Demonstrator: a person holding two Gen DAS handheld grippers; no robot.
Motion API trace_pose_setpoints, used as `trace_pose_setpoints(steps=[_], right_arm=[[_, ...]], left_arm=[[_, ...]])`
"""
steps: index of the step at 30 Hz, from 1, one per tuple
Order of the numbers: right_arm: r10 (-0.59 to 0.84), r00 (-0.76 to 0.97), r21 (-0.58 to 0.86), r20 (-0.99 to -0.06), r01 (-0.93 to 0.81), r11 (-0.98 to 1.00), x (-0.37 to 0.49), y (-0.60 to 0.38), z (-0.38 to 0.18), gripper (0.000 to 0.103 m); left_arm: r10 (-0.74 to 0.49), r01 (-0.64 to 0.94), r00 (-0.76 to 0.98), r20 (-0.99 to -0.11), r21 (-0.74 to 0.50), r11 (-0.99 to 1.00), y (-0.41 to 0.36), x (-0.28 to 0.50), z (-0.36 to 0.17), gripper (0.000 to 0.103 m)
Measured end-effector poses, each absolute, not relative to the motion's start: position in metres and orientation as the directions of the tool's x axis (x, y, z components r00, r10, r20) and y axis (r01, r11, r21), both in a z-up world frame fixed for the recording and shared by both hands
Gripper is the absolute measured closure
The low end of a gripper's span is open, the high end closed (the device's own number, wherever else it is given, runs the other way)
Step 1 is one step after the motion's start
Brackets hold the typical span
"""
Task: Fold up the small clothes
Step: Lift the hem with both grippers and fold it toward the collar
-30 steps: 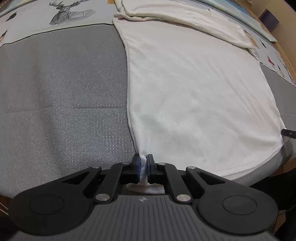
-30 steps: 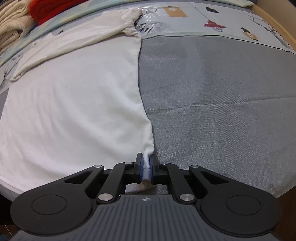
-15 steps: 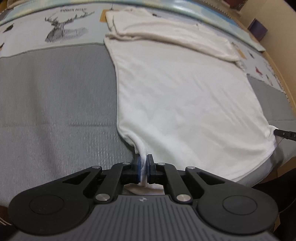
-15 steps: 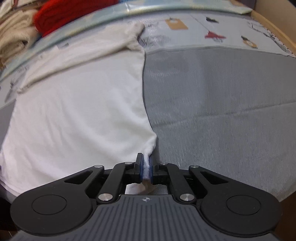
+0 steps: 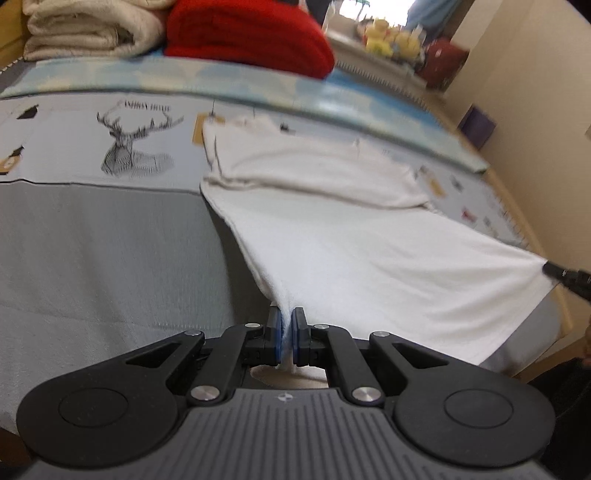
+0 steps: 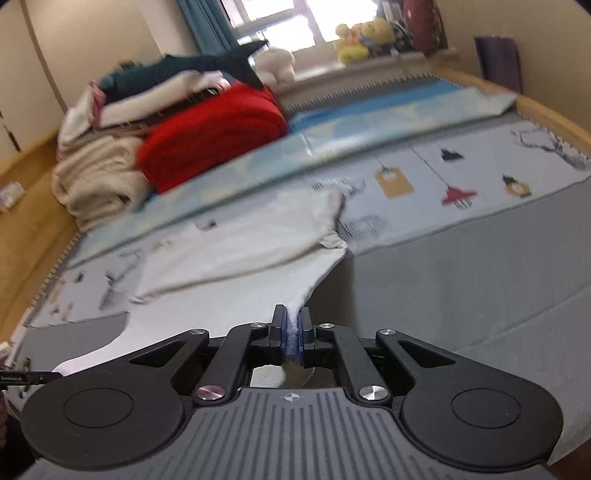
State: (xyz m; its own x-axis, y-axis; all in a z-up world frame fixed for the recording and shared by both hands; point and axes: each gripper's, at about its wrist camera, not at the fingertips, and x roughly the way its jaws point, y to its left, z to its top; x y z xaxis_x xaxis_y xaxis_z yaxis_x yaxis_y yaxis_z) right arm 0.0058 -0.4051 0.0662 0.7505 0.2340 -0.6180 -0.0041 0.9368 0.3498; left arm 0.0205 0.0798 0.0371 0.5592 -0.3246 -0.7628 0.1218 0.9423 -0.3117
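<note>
A white shirt (image 5: 369, 251) lies on the grey bed cover, its far part folded over on itself. My left gripper (image 5: 286, 325) is shut on the shirt's near left hem corner and holds it up off the bed. My right gripper (image 6: 293, 328) is shut on the near right hem corner of the shirt (image 6: 236, 273), also lifted. The hem hangs stretched between the two. The right gripper's tip shows at the right edge of the left wrist view (image 5: 569, 277). The left gripper's tip shows at the left edge of the right wrist view (image 6: 26, 377).
The grey bed cover (image 5: 92, 251) has a printed pale band with a deer drawing (image 5: 133, 140) at the far side. Folded cream blankets (image 5: 85, 29) and a red blanket (image 5: 251, 33) are stacked beyond. A wooden bed edge (image 6: 554, 110) and a windowsill with toys (image 6: 362, 40) lie behind.
Both grippers have risen and tipped up with the hem corners in them. The shirt's near edge has lifted off the bed. The far room has come into view.
</note>
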Motion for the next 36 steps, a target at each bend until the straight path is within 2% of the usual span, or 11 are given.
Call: trace_pose_setpoints(steps=[11, 18, 27, 33, 36], right_arm=[[0.322, 0.804, 0.479, -0.499, -0.054, 0.876, -0.060, -0.424, 0.098, 0.098], [0.315, 0.814, 0.480, -0.488, -0.052, 0.876, -0.023, -0.437, 0.109, 0.098], [0.206, 0.712, 0.355, -0.671, 0.065, 0.933, 0.122, -0.431, 0.074, 0.098], [0.157, 0.589, 0.270, -0.793, 0.109, 0.957, 0.177, -0.414, 0.024, 0.098], [0.154, 0.550, 0.269, -0.821, 0.135, 0.954, 0.197, -0.411, 0.011, 0.098]], left_arm=[[-0.422, 0.164, 0.621, -0.660, -0.418, 0.894, 0.116, -0.034, 0.097, 0.098], [-0.401, 0.174, 0.600, -0.692, -0.377, 0.910, 0.111, 0.031, 0.095, 0.098], [-0.323, 0.037, 0.490, -0.809, -0.351, 0.936, 0.113, 0.165, 0.033, 0.098], [-0.261, 0.010, 0.419, -0.870, -0.283, 0.959, 0.106, 0.203, 0.001, 0.098], [-0.241, -0.015, 0.390, -0.889, -0.268, 0.963, 0.105, 0.217, -0.011, 0.098]])
